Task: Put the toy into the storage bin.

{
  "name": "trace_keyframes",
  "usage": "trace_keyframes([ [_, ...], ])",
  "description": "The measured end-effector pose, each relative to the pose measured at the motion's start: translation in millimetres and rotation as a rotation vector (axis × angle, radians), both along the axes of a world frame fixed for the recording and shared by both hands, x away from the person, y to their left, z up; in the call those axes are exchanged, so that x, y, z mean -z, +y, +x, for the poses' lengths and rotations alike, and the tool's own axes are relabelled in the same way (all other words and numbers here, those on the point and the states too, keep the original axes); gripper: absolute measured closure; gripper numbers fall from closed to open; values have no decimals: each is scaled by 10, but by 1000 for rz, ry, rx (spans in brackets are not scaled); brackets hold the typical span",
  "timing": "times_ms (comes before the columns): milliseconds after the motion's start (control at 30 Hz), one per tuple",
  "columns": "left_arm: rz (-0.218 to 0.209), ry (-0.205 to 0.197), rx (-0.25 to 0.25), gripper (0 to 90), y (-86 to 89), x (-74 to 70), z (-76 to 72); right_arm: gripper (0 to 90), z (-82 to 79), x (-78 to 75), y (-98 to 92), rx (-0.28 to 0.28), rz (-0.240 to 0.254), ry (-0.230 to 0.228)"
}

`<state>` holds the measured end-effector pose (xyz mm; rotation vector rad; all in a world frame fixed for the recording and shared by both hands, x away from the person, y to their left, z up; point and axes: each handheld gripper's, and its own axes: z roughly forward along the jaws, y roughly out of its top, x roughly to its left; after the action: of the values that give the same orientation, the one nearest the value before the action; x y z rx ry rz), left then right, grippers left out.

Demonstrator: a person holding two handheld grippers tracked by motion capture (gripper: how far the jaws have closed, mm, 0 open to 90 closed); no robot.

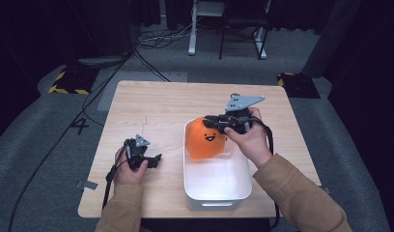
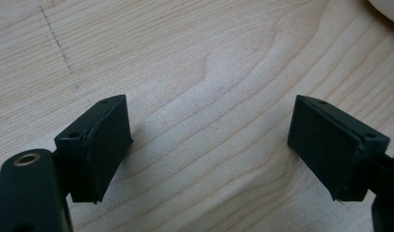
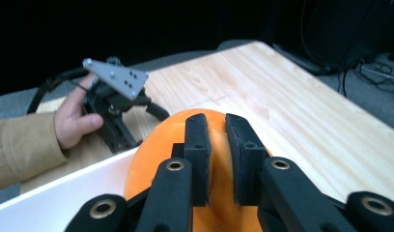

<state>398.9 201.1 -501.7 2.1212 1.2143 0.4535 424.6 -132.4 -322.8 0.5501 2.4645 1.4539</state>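
I see the wooden table (image 1: 151, 111) whole in the high view; its near edge is partly covered by the person's tan sleeves. In the left gripper view I only get a patch of woodgrain, plus a pale curved corner at top right that I can't identify for sure.

White bin (image 1: 217, 186) sits on the table's right half, near the front edge. Its far end is hidden behind the orange plush toy (image 1: 206, 140). In the right gripper view I get just a strip of the bin's white rim at lower left, cut off by the frame.

The toy hangs over the bin's far end, smiling face toward the camera. I can't tell whether its underside touches the bin floor. From the right gripper view I see only its orange top, no face; the lower body is hidden behind the gripper's own arms.

Right gripper (image 1: 215, 123) comes in from the right at the toy's top. Right gripper view: jaws nearly together, pinching a ridge of orange fabric between the pads (image 3: 199, 145). The high view doesn't resolve that pinch.

Left gripper (image 1: 154, 159) rests on the table left of the bin, well apart from the toy. Its own view shows the jaws spread wide with bare wood between them. The right gripper view also shows it farther off, hand wrapped round it.
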Motion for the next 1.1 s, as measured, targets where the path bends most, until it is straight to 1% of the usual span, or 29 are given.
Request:
trace_keyframes([
  [67,0,1,2,157,0,0,0,805,0,27,6,1,-8,6],
  [100,-1,0,-1,157,-1,0,0,805,4,54,9,-2,-20,8],
  [167,-2,0,0,157,-1,1,0,805,9,110,21,-2,-32,18],
  [200,0,0,0,157,0,0,0,804,11,162,37,-4,-48,31],
  [233,0,0,0,157,0,0,0,804,11,162,37,-4,-48,31],
  [267,1,0,1,157,1,-1,0,804,13,193,48,-7,-62,38],
  [400,0,-2,2,157,1,1,0,804,6,253,82,-12,-87,47],
  [433,-5,-1,0,157,-2,2,-1,804,6,253,82,-12,-87,47],
  [467,2,0,2,157,1,-1,0,803,4,264,88,-16,-96,51],
  [600,-1,-1,-1,157,-1,0,0,801,9,313,116,-22,-131,70],
  [633,-1,-2,1,157,1,1,0,801,9,313,116,-22,-131,70],
  [667,2,0,2,157,1,-1,0,801,7,320,124,-19,-138,80],
  [700,-3,0,0,157,-1,2,-1,800,11,324,130,-27,-152,76],
  [733,-1,0,-1,157,-1,0,0,799,6,328,146,-29,-161,82],
  [767,0,0,0,157,0,0,0,799,6,328,146,-29,-161,82],
  [800,-1,0,0,157,0,0,0,797,3,337,164,-26,-178,88],
  [833,-1,0,0,157,0,0,0,797,3,337,164,-26,-178,88],
  [900,2,0,2,157,2,-1,0,796,2,348,192,-25,-203,97],
  [933,0,0,0,157,0,0,0,796,2,348,192,-25,-203,97],
  [967,1,0,1,157,1,-1,0,796,5,360,210,-25,-222,101],
  [1000,1,0,1,157,1,-1,0,796,5,360,210,-25,-222,101],
  [1100,1,0,1,157,1,-1,0,792,9,378,237,-24,-242,107],
])
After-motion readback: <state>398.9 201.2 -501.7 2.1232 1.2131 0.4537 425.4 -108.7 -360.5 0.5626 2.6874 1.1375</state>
